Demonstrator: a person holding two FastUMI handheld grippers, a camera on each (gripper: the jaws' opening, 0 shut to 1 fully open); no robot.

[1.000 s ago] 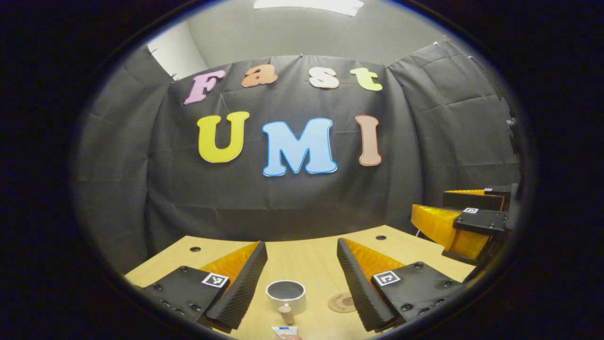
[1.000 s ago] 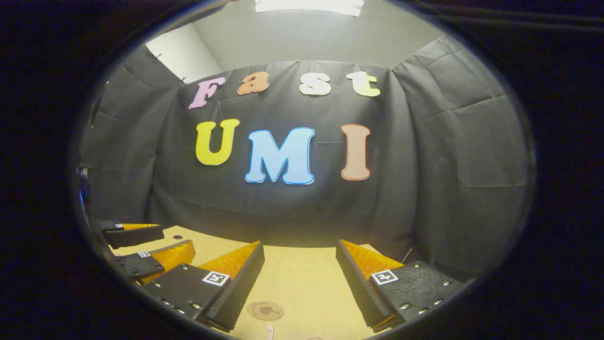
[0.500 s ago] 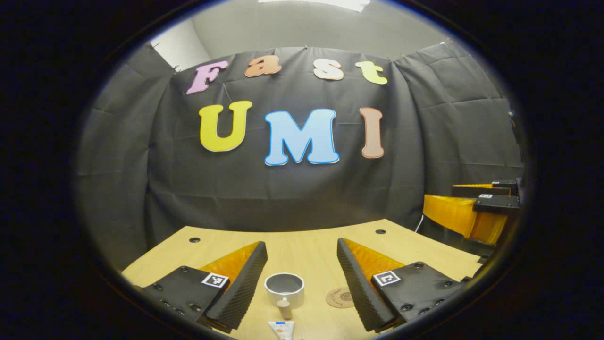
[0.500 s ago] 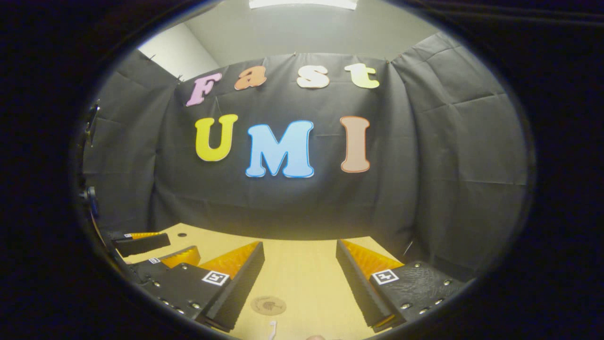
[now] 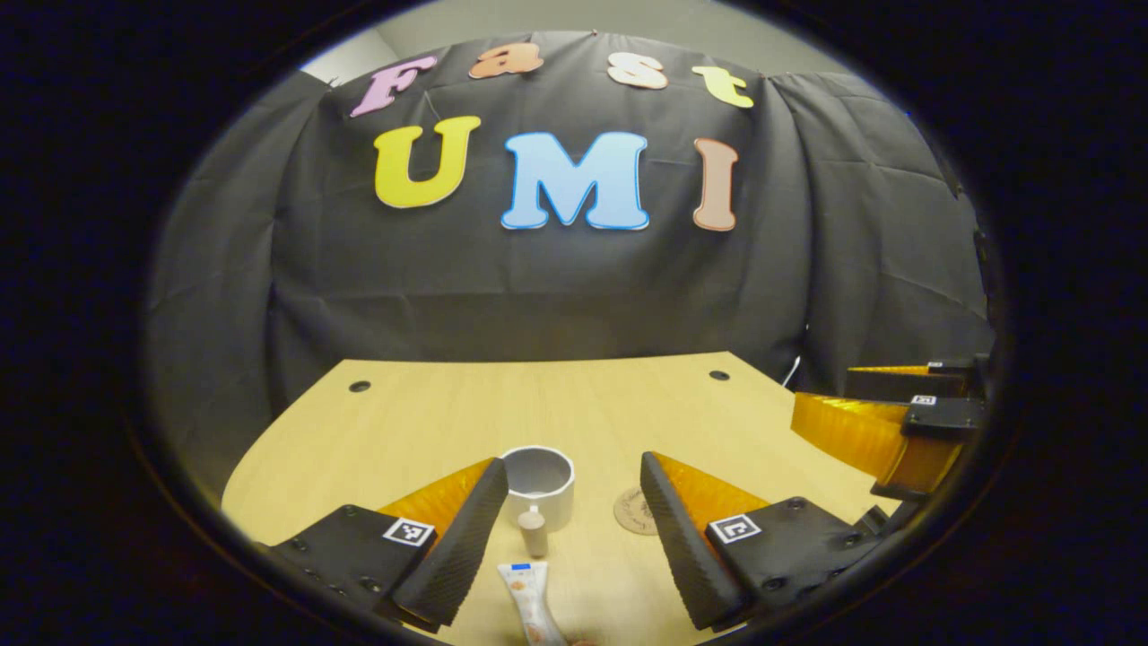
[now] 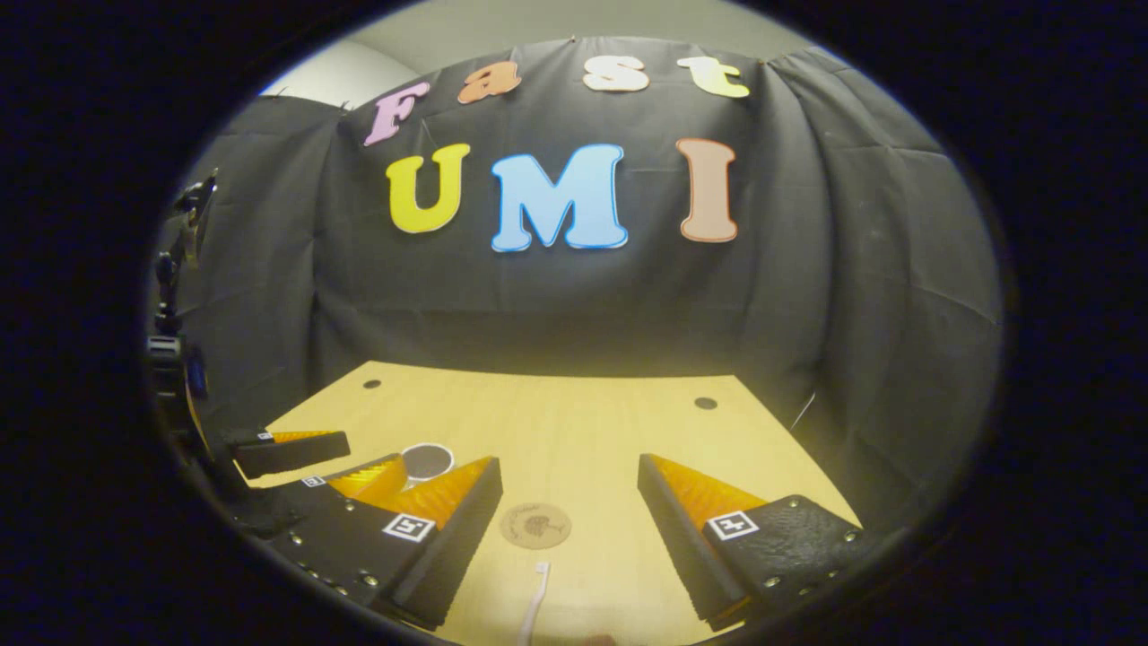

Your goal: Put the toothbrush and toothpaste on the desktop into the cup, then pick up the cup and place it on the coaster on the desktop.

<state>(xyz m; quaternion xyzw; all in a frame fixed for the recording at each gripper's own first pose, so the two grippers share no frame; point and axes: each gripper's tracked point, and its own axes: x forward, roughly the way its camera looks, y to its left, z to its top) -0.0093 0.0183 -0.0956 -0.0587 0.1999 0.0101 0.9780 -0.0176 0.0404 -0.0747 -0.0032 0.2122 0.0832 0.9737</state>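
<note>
A white cup (image 5: 536, 480) stands on the wooden desktop (image 5: 404, 431), its stubby handle (image 5: 534, 534) facing me. In front of it the toothpaste tube (image 5: 529, 603) lies flat, its cap end towards the cup. My left gripper (image 5: 572, 462) hangs open above both, with cup and tube in the gap between its fingers. The round cork coaster (image 5: 630, 510) lies just right of the cup, half hidden by a finger. In the right gripper view the coaster (image 6: 535, 526) and a white toothbrush (image 6: 535, 597) lie between the fingers of my open right gripper (image 6: 569, 462). The cup (image 6: 426, 460) peeks out at the left.
The right gripper (image 5: 834, 395) hovers at the right edge of the left gripper view. In the right gripper view the left gripper (image 6: 372, 449) shows at the left, open. The desktop (image 6: 610, 431) has small round holes near its far corners. The black cloth wall stands close behind.
Both views have tipped downward, and more of the desktop shows. The toothpaste tube, the toothbrush and the coaster have come further into sight. Both grippers have stayed open.
</note>
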